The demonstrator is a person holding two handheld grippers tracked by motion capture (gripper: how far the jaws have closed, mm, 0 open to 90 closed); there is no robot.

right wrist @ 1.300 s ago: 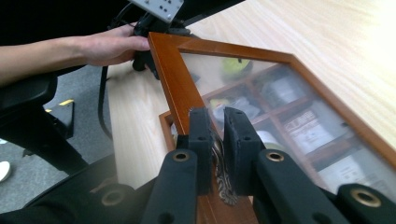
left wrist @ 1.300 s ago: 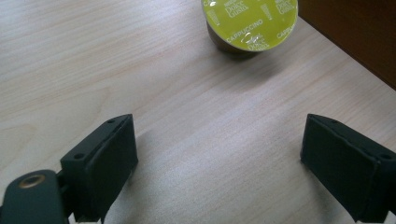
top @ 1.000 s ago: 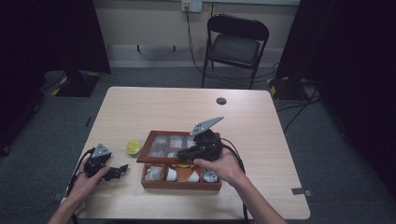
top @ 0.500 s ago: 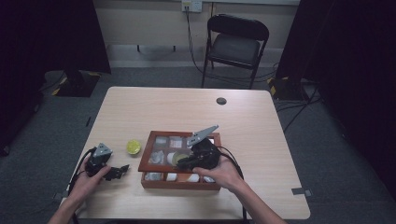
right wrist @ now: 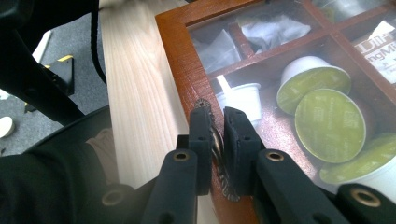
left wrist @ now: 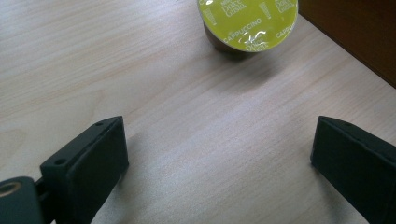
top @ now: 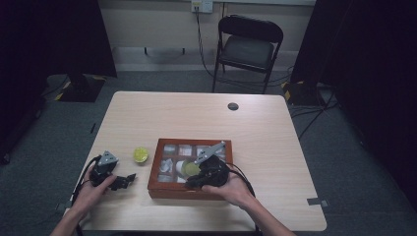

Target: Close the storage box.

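A brown wooden box [top: 155, 169] with a glass-paned lid sits at the table's front middle. Through the glass of the box lid [right wrist: 182, 60] I see lime-lidded coffee capsules [right wrist: 329, 123], a white cup [right wrist: 243, 95] and paper sachets [right wrist: 273, 28]. My right gripper [right wrist: 215, 126] is shut on the small metal latch [right wrist: 215, 140] at the lid's front edge. From above, the right gripper [top: 191, 183] sits low over the box. A lone lime capsule [top: 141, 155] stands on the table left of the box. My left gripper [top: 129, 180] rests open, and the capsule [left wrist: 247, 21] lies just beyond the left gripper [left wrist: 219, 140].
A black round disc [top: 233, 106] lies at the table's far middle. A folding chair [top: 248, 46] stands behind the table. The box's corner [left wrist: 355, 32] is close to the right of the lone capsule. The table's front edge [top: 196, 228] is near both hands.
My right gripper has come down and to the left with the latch, and the lid has dropped towards the box. The left gripper has stayed put.
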